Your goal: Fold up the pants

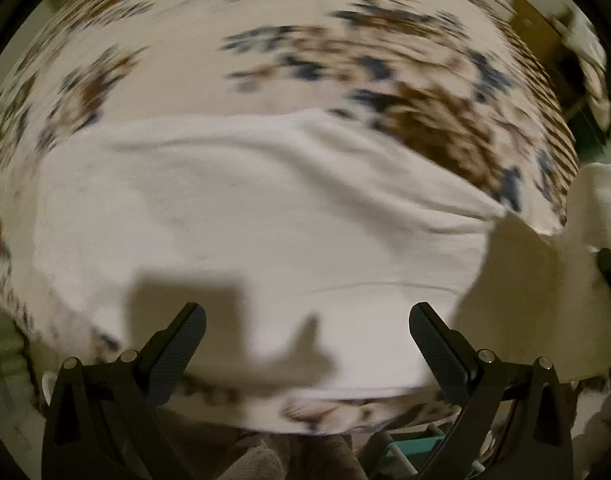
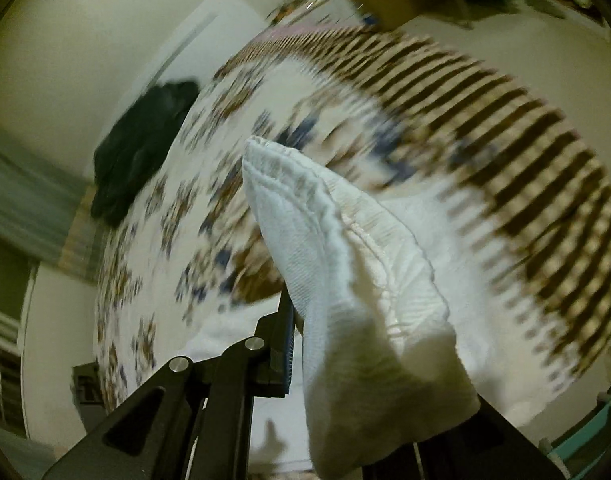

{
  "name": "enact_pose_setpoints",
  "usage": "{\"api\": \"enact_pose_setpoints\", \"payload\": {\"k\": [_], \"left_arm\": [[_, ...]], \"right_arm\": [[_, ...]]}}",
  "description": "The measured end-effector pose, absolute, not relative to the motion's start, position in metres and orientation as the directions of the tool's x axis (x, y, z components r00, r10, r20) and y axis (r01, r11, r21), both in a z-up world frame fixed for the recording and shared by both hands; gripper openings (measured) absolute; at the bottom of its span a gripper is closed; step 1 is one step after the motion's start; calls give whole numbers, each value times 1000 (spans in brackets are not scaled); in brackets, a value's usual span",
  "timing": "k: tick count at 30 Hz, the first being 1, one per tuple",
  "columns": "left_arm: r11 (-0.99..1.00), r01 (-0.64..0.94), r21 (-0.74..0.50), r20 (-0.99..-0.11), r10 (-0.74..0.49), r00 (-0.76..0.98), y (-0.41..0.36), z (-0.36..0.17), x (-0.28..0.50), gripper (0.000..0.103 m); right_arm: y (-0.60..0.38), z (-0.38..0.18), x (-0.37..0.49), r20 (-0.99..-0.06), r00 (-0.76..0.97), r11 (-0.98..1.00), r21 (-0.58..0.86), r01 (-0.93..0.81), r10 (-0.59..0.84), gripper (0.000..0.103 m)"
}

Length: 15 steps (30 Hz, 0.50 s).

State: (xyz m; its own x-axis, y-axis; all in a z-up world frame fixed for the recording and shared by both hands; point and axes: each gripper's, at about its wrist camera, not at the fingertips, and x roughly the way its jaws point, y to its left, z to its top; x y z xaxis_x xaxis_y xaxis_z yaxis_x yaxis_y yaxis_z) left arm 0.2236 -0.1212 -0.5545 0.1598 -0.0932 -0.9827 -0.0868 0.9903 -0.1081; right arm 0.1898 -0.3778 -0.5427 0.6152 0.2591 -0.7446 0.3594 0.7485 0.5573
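The white pants (image 1: 245, 216) lie spread across a floral-patterned bedspread (image 1: 305, 40) in the left wrist view. My left gripper (image 1: 307, 328) is open and empty, hovering just above the near edge of the pants. At the right edge of that view a lifted part of the pants (image 1: 545, 300) hangs from my right gripper. In the right wrist view my right gripper (image 2: 317, 320) is shut on a bunched, hemmed end of the white pants (image 2: 345, 272) and holds it above the bed. Its right finger is hidden by the cloth.
The bedspread (image 2: 165, 220) has a brown striped border (image 2: 525, 160). A dark garment (image 2: 141, 148) lies at the bed's far side. A white door (image 2: 193, 36) and pale walls stand beyond. A teal object (image 1: 409, 444) sits below the bed's near edge.
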Motion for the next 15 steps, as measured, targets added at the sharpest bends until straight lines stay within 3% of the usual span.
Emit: {"api": "enact_pose_setpoints", "payload": {"k": [9,13,15], "left_arm": [[958,-281,-61,-992,-26,125,-3,-569,195,103],[948,-312,-56,-992,-17,128,18,-572,193,103],[943,-326,-64,-991,-22,132,24,-572,193,103]], "right_arm": [[-225,-603,210,-810,473,864,471,177,345,10],[-177,-635,209,-860,411,921,376,106,304,11],[-162,-654,211,-896,358,944,315,96,262,20]]}}
